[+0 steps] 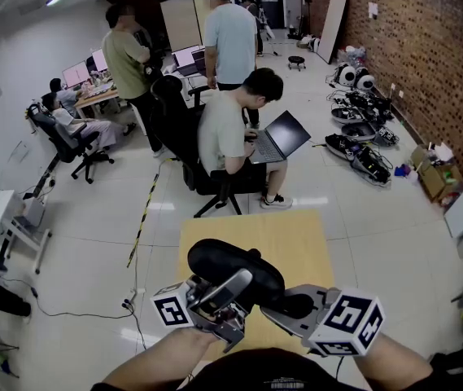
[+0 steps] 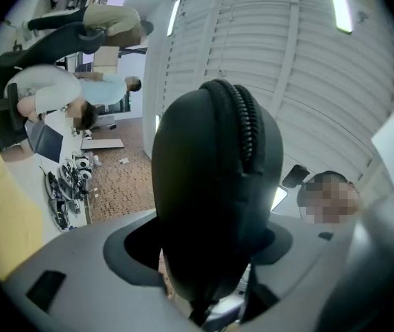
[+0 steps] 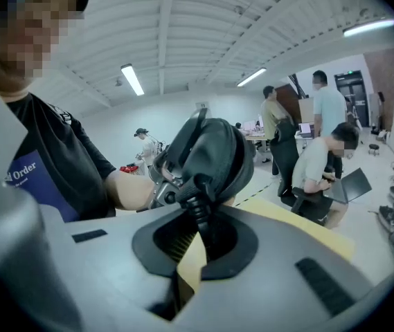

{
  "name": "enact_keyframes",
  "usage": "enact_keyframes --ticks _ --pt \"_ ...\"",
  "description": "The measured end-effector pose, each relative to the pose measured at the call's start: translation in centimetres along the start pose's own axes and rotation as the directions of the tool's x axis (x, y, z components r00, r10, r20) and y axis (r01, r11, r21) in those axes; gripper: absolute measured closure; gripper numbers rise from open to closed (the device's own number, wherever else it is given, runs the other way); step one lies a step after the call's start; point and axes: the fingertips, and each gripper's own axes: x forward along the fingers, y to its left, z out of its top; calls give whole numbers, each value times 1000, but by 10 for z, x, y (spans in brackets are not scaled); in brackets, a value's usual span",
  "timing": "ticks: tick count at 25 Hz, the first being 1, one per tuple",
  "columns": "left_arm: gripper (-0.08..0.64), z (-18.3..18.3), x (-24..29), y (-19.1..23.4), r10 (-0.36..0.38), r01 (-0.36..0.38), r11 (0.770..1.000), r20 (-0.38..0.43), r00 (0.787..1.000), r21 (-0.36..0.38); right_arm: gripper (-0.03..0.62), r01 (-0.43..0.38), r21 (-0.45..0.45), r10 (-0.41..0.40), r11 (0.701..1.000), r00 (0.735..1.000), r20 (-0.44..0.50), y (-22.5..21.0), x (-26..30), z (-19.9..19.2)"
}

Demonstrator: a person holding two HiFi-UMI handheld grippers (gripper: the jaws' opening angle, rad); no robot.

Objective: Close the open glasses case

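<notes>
The black oval glasses case (image 1: 231, 265) hangs in the air over a yellow table (image 1: 296, 243). My left gripper (image 1: 242, 282) comes at it from the lower left, and its jaws are shut on the case's body. In the left gripper view the case (image 2: 217, 185) fills the gap between the jaws, with its zipper track running up the middle. My right gripper (image 1: 268, 304) meets the case from the right. Its jaws (image 3: 197, 235) are shut on the black zipper pull (image 3: 198, 209) at the near end of the case (image 3: 217, 158).
Just past the table's far edge a person (image 1: 229, 129) sits on an office chair with a laptop. Two more people stand behind. Robot gear (image 1: 361, 129) lies on the floor by the brick wall at right, and desks stand at the far left.
</notes>
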Motion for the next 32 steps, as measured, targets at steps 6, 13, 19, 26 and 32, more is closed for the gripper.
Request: enact_keyframes --ticks 6,13,19,26,32 --pt "291 1 0 -4 8 -6 1000 -60 998 30 604 60 -102 -62 993 998 -19 0 0 -2" --pt "301 -8 -7 6 64 -55 997 -179 982 58 604 136 -212 -160 968 982 -96 -8 -10 -14" --pt "301 -19 -10 9 96 -76 994 -282 955 81 604 188 -339 -247 922 958 -142 -8 -13 -25" --pt "301 -44 -17 10 113 -82 992 -395 912 96 604 295 -545 -399 784 914 -79 -22 -29 -13" --pt "301 -103 -23 16 214 12 953 -704 677 302 604 282 -657 -441 699 893 -85 -25 -28 -12"
